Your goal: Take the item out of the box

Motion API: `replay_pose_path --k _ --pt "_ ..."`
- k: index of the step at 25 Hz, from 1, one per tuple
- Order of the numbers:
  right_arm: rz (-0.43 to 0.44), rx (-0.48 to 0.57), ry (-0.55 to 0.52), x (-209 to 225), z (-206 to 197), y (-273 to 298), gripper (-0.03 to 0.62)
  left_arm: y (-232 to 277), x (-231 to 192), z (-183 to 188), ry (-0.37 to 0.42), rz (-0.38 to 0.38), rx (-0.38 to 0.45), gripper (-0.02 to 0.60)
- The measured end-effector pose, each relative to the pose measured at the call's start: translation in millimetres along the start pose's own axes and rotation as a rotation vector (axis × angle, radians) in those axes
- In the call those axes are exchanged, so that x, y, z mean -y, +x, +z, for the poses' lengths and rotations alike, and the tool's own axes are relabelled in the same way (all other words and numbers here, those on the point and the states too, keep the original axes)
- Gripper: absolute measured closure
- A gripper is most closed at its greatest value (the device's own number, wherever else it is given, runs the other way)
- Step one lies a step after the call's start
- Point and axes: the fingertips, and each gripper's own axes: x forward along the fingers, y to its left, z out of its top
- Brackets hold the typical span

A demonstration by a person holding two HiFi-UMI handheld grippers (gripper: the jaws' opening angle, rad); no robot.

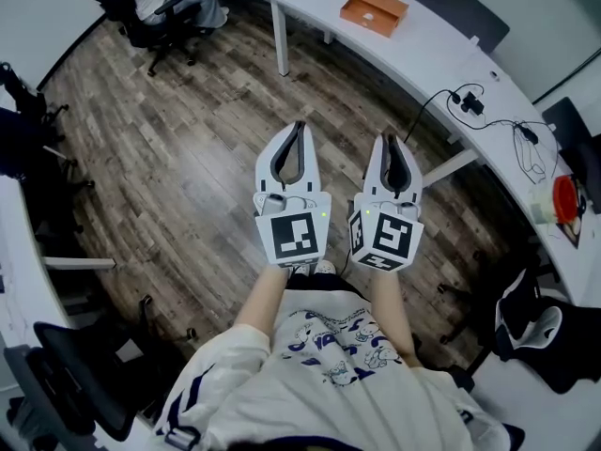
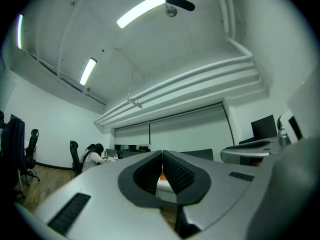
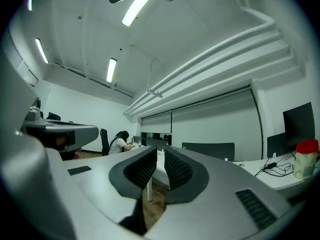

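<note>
An orange box (image 1: 374, 10) lies flat on the curved white desk (image 1: 441, 40) far ahead, well beyond both grippers. I hold the two grippers side by side in front of my body, over the wooden floor (image 1: 178, 158), both pointing forward. The left gripper (image 1: 300, 125) (image 2: 162, 153) is shut, its tips touching with nothing between them. The right gripper (image 1: 390, 139) (image 3: 160, 148) is beside it, its jaws together except for a thin slit, and it holds nothing. What is inside the box cannot be seen.
Cables and a charger (image 1: 470, 101) lie on the desk, with a red-lidded jar (image 1: 562, 198) farther right. A person sits on an office chair (image 1: 155, 7) at the back left. Black chairs (image 1: 75, 383) stand near left, and a dark bag (image 1: 540, 332) lies at the right.
</note>
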Motion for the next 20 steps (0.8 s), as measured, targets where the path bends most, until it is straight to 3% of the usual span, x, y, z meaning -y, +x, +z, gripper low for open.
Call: replay_pose_path --k 10,20 --pt "-0.030 -0.013 0.046 -17.3 -9.0 14.5 0.530 8.1 -23.5 -6.7 -0.002 -0.026 0.004 0.563" --pt "-0.044 -0.059 0.084 -19.5 -24.7 25.5 0.530 17.7 -38.7 -19.4 -0.052 -0.017 0.001 0.563"
